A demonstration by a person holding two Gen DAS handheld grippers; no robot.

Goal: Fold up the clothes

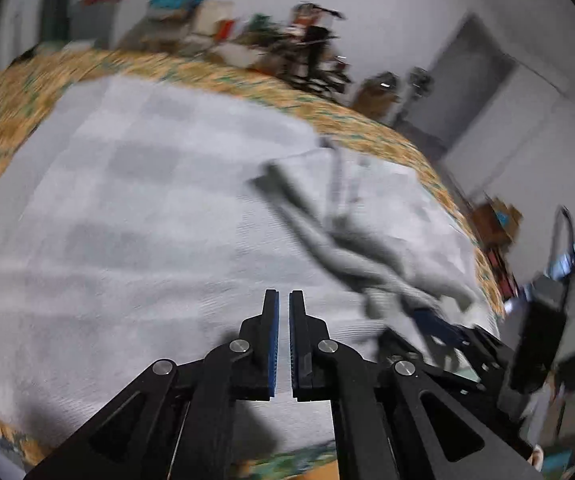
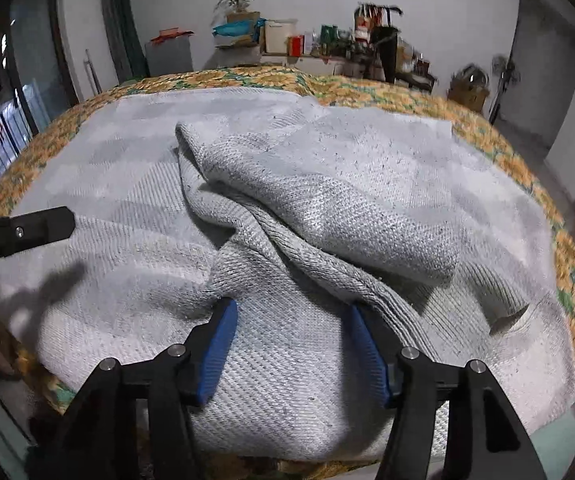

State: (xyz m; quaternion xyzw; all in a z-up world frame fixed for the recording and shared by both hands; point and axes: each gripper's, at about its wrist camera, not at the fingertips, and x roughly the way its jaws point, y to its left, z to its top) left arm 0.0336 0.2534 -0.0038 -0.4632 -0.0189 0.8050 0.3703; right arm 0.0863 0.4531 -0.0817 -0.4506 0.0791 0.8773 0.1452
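between right tongs, grey cloth

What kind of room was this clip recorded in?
Probably a lived-in bedroom or spare room of a home. A grey knitted cloth lies on a bed with a yellow floral cover, and a cluttered table with boxes and a potted plant stands against the wall.

Black angular linkage arms on the left gripper, silver round screws at the joints, ribbed blue pads; right gripper apparently identical.
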